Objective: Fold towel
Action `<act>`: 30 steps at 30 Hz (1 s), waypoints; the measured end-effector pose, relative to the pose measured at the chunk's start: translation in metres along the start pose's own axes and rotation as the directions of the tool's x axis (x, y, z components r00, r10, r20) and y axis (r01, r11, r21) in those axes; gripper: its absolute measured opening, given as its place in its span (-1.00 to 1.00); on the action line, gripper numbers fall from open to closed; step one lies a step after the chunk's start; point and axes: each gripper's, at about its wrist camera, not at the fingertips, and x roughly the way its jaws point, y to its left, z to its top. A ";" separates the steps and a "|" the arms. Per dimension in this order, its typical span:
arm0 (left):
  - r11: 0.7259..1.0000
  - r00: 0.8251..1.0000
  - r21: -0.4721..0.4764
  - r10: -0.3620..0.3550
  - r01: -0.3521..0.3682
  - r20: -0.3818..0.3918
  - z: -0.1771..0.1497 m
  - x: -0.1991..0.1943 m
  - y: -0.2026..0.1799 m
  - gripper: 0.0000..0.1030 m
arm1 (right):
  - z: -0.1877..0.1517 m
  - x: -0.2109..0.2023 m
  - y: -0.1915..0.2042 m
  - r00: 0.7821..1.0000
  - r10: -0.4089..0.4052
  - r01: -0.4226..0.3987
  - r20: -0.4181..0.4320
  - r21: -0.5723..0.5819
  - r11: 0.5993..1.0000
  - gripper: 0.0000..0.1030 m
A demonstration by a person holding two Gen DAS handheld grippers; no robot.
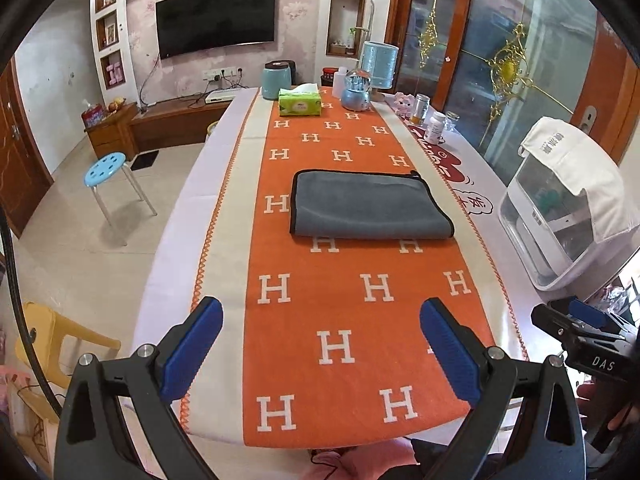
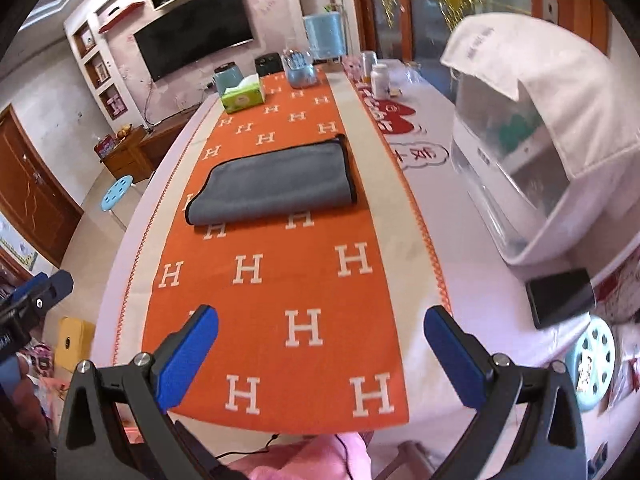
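Observation:
A grey towel [image 1: 366,204] with black edging lies folded in half on the orange H-patterned runner [image 1: 320,300], in the middle of the table; its fold faces the near side. It also shows in the right wrist view [image 2: 276,182]. My left gripper [image 1: 320,344] is open and empty, held over the near end of the table, well short of the towel. My right gripper [image 2: 320,348] is open and empty, likewise over the near end. The right gripper also shows at the right edge of the left wrist view [image 1: 580,320].
A green tissue box [image 1: 300,102], a teal jar [image 1: 276,80], a snow globe [image 1: 356,92] and bottles [image 1: 434,128] stand at the far end. A white covered appliance [image 2: 540,152] and a black phone [image 2: 560,298] sit on the right. A blue stool [image 1: 106,170] stands left.

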 end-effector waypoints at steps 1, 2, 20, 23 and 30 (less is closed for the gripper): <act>1.000 1.000 0.001 -0.005 0.005 0.004 0.000 -0.005 -0.005 0.91 | 0.000 -0.001 -0.001 1.000 0.000 0.000 -0.007 0.005 1.000 1.00; 1.000 1.000 -0.001 -0.010 0.010 0.008 0.001 -0.008 -0.008 0.91 | 0.001 -0.004 -0.001 1.000 0.003 -0.002 -0.018 0.013 1.000 1.00; 0.994 0.995 -0.050 0.100 -0.100 -0.011 0.001 -0.039 -0.032 0.99 | -0.003 -0.062 0.030 0.999 0.043 -0.043 -0.008 -0.065 0.997 1.00; 0.988 0.991 -0.068 0.137 -0.137 0.001 -0.002 -0.043 -0.030 0.99 | -0.004 -0.060 0.031 0.999 0.044 -0.045 -0.011 -0.065 0.997 1.00; 0.982 0.986 -0.090 0.168 -0.167 0.014 -0.006 -0.046 -0.027 0.99 | -0.004 -0.055 0.038 0.999 0.042 -0.044 -0.023 -0.106 0.993 1.00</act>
